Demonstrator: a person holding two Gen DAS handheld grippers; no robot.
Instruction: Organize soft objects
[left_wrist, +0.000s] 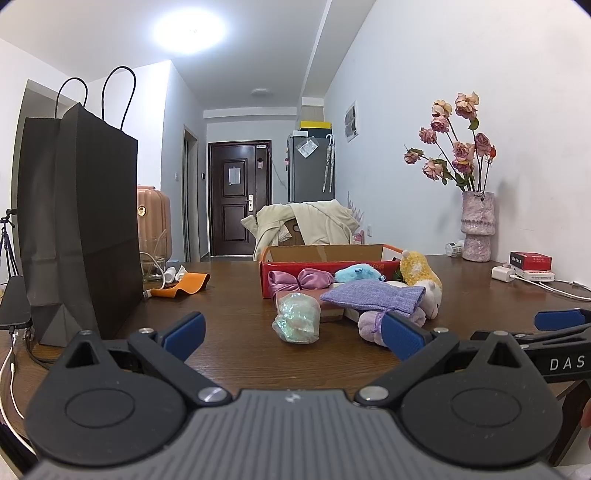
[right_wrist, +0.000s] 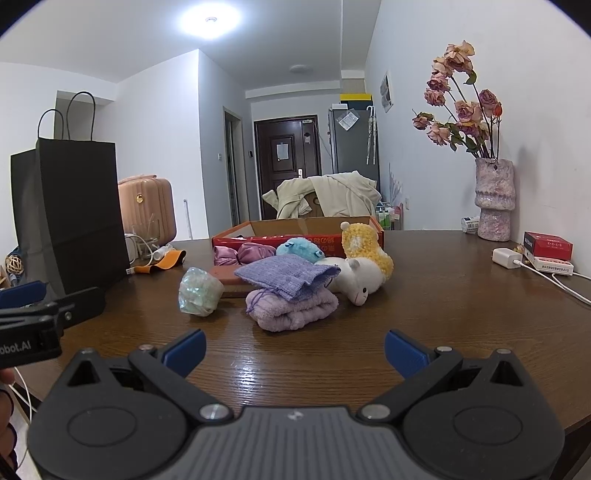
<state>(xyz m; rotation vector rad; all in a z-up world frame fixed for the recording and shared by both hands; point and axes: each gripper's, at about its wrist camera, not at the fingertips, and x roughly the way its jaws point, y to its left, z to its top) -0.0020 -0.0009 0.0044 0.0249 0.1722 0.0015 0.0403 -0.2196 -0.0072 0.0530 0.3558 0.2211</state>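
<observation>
A pile of soft things lies mid-table: an iridescent green pouch (left_wrist: 296, 322) (right_wrist: 200, 291), a purple burlap drawstring bag (left_wrist: 373, 298) (right_wrist: 288, 276) on a folded lilac towel (right_wrist: 293, 309), a white and yellow plush alpaca (left_wrist: 423, 280) (right_wrist: 364, 264), a blue plush (right_wrist: 300, 249) and a mauve satin bow (left_wrist: 297, 281). Behind them stands a red cardboard box (left_wrist: 325, 258) (right_wrist: 295, 230). My left gripper (left_wrist: 293, 334) is open and empty, just short of the pouch. My right gripper (right_wrist: 293, 350) is open and empty, in front of the towel.
A tall black paper bag (left_wrist: 79, 229) (right_wrist: 70, 218) stands at the left. A vase of dried roses (right_wrist: 493, 199), a red packet (right_wrist: 546, 245) and a white charger with cable (right_wrist: 508, 257) sit at the right. An orange strap (left_wrist: 184, 286) lies by the bag.
</observation>
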